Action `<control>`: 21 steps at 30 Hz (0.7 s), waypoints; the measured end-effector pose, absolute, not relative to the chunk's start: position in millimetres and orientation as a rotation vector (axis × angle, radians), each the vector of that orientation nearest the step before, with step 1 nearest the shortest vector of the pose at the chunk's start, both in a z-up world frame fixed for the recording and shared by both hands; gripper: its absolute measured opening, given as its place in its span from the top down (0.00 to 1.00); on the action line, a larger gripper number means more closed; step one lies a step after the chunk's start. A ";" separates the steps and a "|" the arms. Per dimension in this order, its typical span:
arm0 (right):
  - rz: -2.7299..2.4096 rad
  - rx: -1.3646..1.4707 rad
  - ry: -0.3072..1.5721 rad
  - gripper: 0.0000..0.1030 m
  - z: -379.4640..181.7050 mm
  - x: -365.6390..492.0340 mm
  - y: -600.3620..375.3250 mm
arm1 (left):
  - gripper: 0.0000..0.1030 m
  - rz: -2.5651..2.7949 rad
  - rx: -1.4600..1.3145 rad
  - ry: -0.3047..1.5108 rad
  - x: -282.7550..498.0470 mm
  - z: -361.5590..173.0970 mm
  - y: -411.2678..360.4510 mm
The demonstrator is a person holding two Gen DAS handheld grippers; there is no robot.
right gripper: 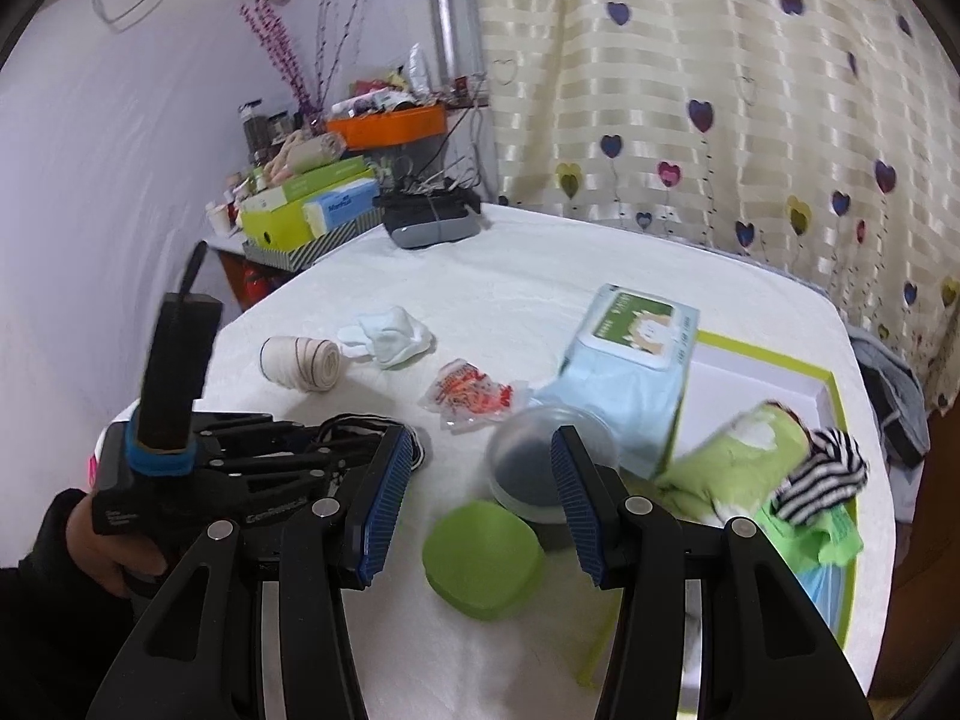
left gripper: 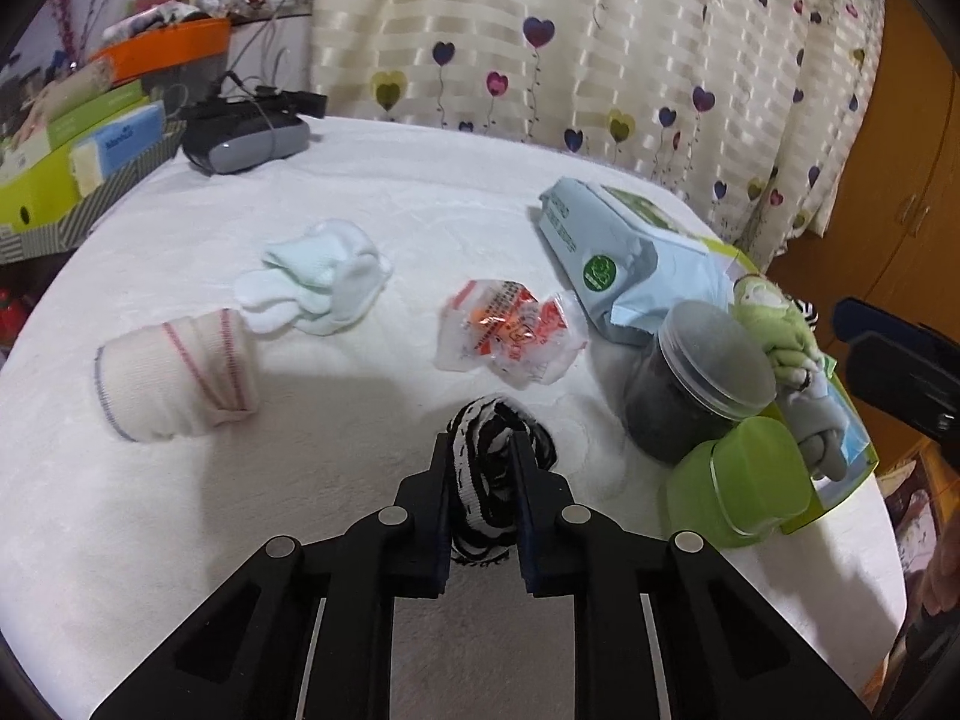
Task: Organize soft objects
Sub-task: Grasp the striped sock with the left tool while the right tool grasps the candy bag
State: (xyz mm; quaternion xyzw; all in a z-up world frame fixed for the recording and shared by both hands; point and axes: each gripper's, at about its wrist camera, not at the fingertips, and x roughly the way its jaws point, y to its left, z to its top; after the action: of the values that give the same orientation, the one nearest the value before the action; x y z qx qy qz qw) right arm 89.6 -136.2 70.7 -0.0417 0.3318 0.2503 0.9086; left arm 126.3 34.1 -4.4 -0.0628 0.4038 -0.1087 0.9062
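Observation:
My left gripper (left gripper: 483, 444) is shut on a black-and-white striped sock (left gripper: 474, 492) that lies bunched on the white cloth. My right gripper (right gripper: 480, 444) is open with nothing between its fingers, hovering over a green lidded container (right gripper: 480, 561) and a clear jar (right gripper: 522, 462) of dark contents. Further left lie a pale white sock bundle (left gripper: 318, 285) and a beige roll with red stripes (left gripper: 174, 384). A lime-rimmed box (right gripper: 828, 384) at the right holds a green soft toy (right gripper: 744, 462) and another striped sock (right gripper: 822, 474).
A crinkled orange-printed plastic packet (left gripper: 510, 333) and a blue wet-wipes pack (left gripper: 612, 252) lie mid-table. A black and grey device (left gripper: 246, 138) sits at the far edge, with stacked boxes (left gripper: 66, 168) to its left. A heart-patterned curtain (left gripper: 540, 60) hangs behind.

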 end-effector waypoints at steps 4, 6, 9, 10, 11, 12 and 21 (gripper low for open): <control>0.547 -0.179 0.715 0.52 70.1 106.6 -113.9 | 0.85 -0.210 -0.149 0.813 122.2 0.9 46.1; 0.578 -0.212 0.738 0.52 68.9 116.3 -103.0 | 0.85 -0.195 -0.154 0.807 121.0 2.2 51.4; 0.583 -0.294 0.764 0.52 65.0 128.5 -85.9 | 0.85 -0.173 -0.155 0.798 120.7 4.0 57.7; 0.594 -0.311 0.769 0.52 64.1 131.3 -82.5 | 0.85 -0.164 -0.154 0.795 120.9 4.8 60.3; 0.610 -0.325 0.776 0.52 62.6 135.3 -78.6 | 0.85 -0.157 -0.152 0.791 121.2 5.2 62.2; 0.623 -0.338 0.790 0.52 60.4 140.2 -75.2 | 0.85 -0.147 -0.148 0.785 121.1 5.8 64.4; 0.648 -0.589 0.946 0.52 33.9 183.9 -35.2 | 0.85 -0.125 -0.172 0.778 122.6 2.6 82.8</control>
State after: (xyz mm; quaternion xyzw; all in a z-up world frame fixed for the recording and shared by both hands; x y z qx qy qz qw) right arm 183.9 -35.2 33.9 -0.2744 0.4408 0.3021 0.7995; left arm 122.6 82.8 2.6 -0.0837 0.3786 -0.0607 0.9198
